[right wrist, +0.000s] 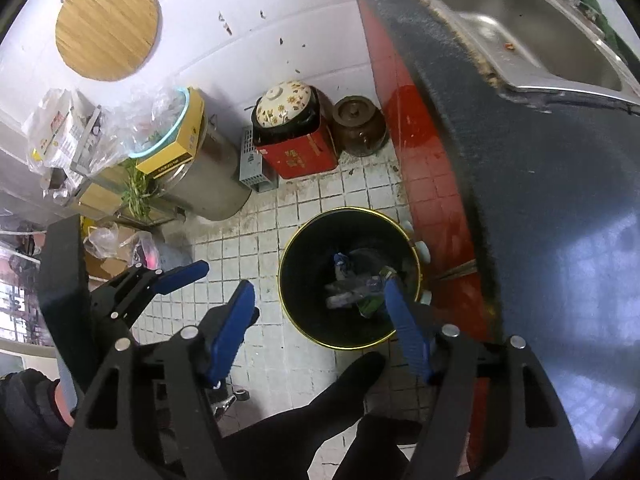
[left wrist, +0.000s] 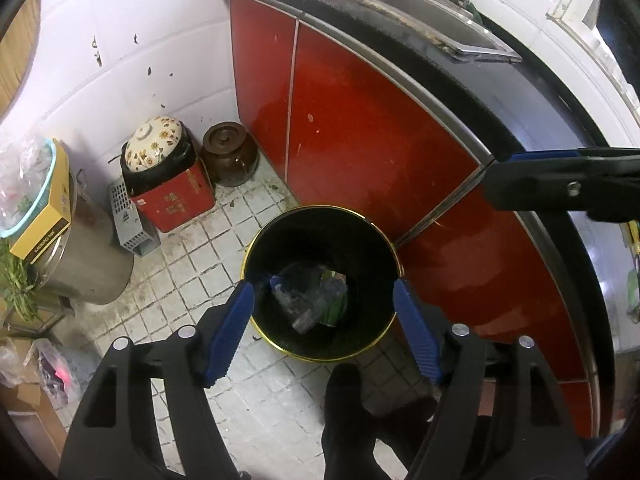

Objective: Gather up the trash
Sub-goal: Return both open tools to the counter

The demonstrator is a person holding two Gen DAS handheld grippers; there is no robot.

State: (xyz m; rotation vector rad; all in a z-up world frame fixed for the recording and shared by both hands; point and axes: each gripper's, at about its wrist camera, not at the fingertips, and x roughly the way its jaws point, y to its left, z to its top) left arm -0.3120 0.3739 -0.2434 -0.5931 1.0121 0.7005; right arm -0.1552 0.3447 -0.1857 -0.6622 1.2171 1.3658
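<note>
A black trash bin with a gold rim [left wrist: 256, 248] stands on the tiled floor against the red cabinet. Crumpled wrappers and plastic trash [left wrist: 312, 300] lie at its bottom. My left gripper [left wrist: 324, 288] is open and empty, held above the bin. In the right wrist view the bin [right wrist: 288, 264] holds the same trash [right wrist: 356, 288]. My right gripper [right wrist: 320, 292] is open and empty above the bin's left rim. The left gripper [right wrist: 192, 272] shows at the left there, and the right gripper's finger [left wrist: 560, 184] shows at the right of the left wrist view.
A red cabinet [left wrist: 360, 128] with a dark countertop [right wrist: 540, 200] and steel sink [right wrist: 520, 20] is on the right. A floral-lidded pot on a red box [left wrist: 168, 184], a brown jar [left wrist: 230, 152] and a steel pot [left wrist: 88, 256] stand by the wall. A dark-clad foot [left wrist: 344, 420] is below.
</note>
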